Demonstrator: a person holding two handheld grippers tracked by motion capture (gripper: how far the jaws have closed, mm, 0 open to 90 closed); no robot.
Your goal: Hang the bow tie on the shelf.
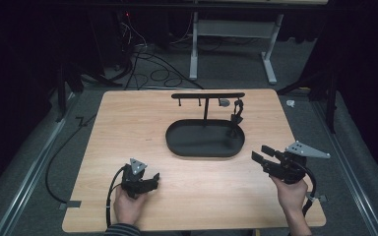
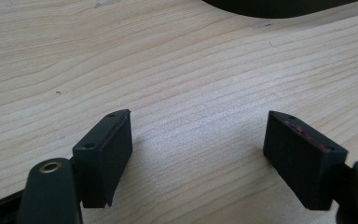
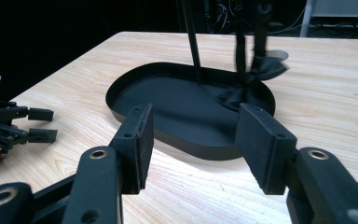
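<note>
- The left hand-held gripper (image 1: 150, 181) is held low over the light wooden tabletop (image 1: 128, 123), its jaws spread wide with nothing between them.
- The right hand-held gripper (image 1: 262, 154) is held near the tabletop's right edge, jaws apart and empty, aimed at the black oval metal tray (image 3: 168, 100).
- A thin black T-shaped stand (image 1: 206, 96) rises from the tray; what may be a dark strap (image 1: 236, 115) is hung from its right end.

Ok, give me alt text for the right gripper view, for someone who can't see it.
The right hand-held gripper holds its two black jaws open and empty, aimed at a black oval metal tray on a light wooden table. A thin black stand rises from the tray with a dark strap-like item hanging into it. The left hand-held gripper is at the left edge.
</note>
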